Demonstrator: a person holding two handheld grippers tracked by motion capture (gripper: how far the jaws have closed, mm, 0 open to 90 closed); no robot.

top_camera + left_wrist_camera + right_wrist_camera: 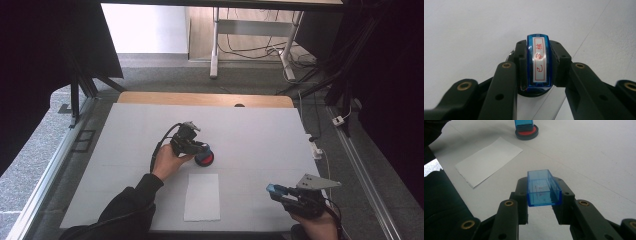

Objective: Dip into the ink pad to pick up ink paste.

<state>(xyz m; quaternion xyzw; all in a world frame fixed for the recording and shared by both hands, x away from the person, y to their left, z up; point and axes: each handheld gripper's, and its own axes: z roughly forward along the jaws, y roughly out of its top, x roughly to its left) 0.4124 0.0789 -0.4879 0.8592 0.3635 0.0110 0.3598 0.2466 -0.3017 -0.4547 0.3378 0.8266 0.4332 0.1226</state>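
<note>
Blue stamp (538, 64) between left jaws

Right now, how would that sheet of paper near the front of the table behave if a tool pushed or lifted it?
The sheet of paper lies flat and thin, so it would probably slide easily on the smooth table. Lifted by one edge, it would likely droop. Its edge looks rough, so it may tear.

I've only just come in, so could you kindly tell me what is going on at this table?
A person is inking a blue plastic stamp with a red-lettered label: the left tool grips it on the round red ink pad. The right tool holds the clear blue stamp cap aside. A white paper sheet lies on the table between them.
</note>
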